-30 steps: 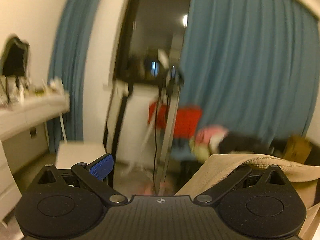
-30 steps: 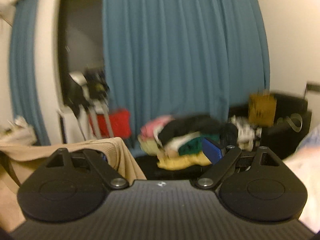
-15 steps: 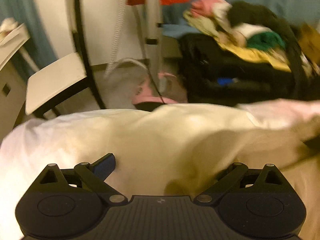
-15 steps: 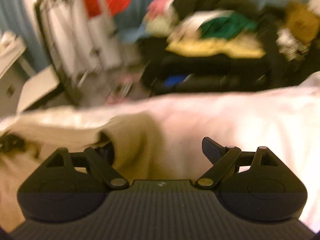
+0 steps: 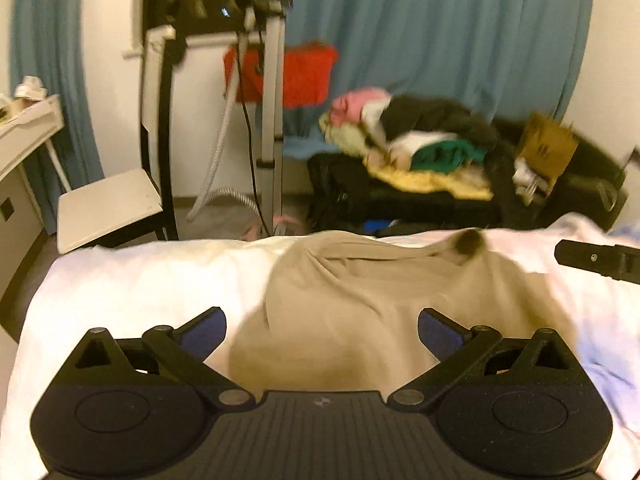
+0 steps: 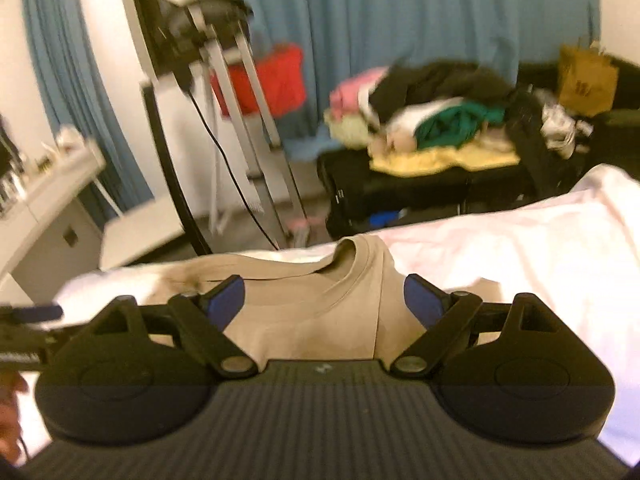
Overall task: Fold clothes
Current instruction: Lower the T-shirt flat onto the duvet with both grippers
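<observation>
A beige T-shirt lies rumpled on the white bed sheet. In the right wrist view the shirt shows its round collar toward the far edge. My left gripper is open just above the shirt, its blue pads apart and empty. My right gripper is open too, over the shirt near the collar. The right gripper's finger shows at the right of the left wrist view. The left gripper's finger shows at the left of the right wrist view.
Past the bed's far edge stand a pile of mixed clothes on a black bench, a garment steamer stand, a white chair and a white dresser. Blue curtains hang behind.
Both grippers have come down from holding the shirt up in the air to the bed. They have let go and opened, and the shirt now lies on the sheet.
</observation>
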Motion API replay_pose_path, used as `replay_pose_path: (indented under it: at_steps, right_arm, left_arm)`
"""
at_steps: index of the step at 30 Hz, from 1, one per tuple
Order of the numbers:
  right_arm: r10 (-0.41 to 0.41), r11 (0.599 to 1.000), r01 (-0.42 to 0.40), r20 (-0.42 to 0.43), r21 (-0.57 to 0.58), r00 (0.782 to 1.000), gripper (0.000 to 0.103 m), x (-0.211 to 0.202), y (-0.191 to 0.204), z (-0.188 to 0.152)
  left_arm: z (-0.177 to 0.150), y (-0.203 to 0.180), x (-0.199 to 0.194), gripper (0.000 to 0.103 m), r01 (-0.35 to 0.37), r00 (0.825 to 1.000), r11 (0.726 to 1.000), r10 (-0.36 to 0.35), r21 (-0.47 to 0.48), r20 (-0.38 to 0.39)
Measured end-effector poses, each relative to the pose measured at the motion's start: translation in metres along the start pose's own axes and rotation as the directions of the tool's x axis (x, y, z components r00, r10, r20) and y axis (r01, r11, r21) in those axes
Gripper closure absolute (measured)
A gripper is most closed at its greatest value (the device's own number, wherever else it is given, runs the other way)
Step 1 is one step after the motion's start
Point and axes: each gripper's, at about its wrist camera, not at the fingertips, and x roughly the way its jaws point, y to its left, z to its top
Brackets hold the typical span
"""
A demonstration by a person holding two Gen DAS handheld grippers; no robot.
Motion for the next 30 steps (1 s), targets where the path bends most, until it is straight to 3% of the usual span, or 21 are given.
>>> replay_pose_path:
  at_steps: [5, 8, 13, 17, 20, 24, 27, 30]
  right_arm:
    - [0.030, 0.999, -0.027, 0.145, -0.026, 0.989, 0.015, -0.112, 0.008, -0.042]
    - [0.045, 0.999, -0.038, 0.227, -0.036, 0.973, 0.015, -0.176, 0.006, -0.075]
    - [0.048, 0.999, -0.048, 0.311, -0.006, 0.949, 0.015, -0.235, -0.011, -0.125]
    - [0.032, 0.996, -0.057, 0.318, 0.070, 0.947, 0.015, -0.249, -0.030, -0.158]
    - [0.033, 0.985, -0.080, 0.292, 0.150, 0.956, 0.015, -0.243, -0.048, -0.173]
    - [0.009, 0.987, -0.047, 0.242, 0.151, 0.970, 0.015, -0.220, -0.060, -0.179]
    - [0.004, 0.985, -0.042, 0.222, 0.165, 0.975, 0.015, -0.200, -0.066, -0.180]
    - [-0.004, 0.981, -0.036, 0.204, 0.192, 0.979, 0.015, -0.179, -0.072, -0.182]
  left_arm:
    - [-0.067, -0.022, -0.101, 0.000, -0.002, 0.992, 0.999, 0.006, -0.033, 0.124]
    - [-0.111, -0.031, -0.142, 0.000, 0.014, 0.988, 0.997, -0.003, -0.073, 0.154]
    - [-0.158, -0.032, -0.160, 0.003, 0.012, 0.994, 0.991, 0.002, -0.131, 0.106]
    - [-0.167, -0.009, -0.152, 0.004, 0.025, 0.999, 0.964, -0.012, -0.265, 0.051]
    - [-0.169, 0.022, -0.129, 0.007, -0.004, 1.000, 0.918, 0.008, -0.397, 0.008]
    - [-0.172, 0.073, -0.090, 0.015, -0.054, 0.999, 0.805, 0.041, -0.591, -0.035]
    - [-0.174, 0.104, -0.062, 0.026, -0.071, 0.997, 0.743, 0.047, -0.666, -0.053]
    - [-0.170, 0.123, -0.036, 0.031, -0.063, 0.998, 0.720, 0.060, -0.691, -0.029]
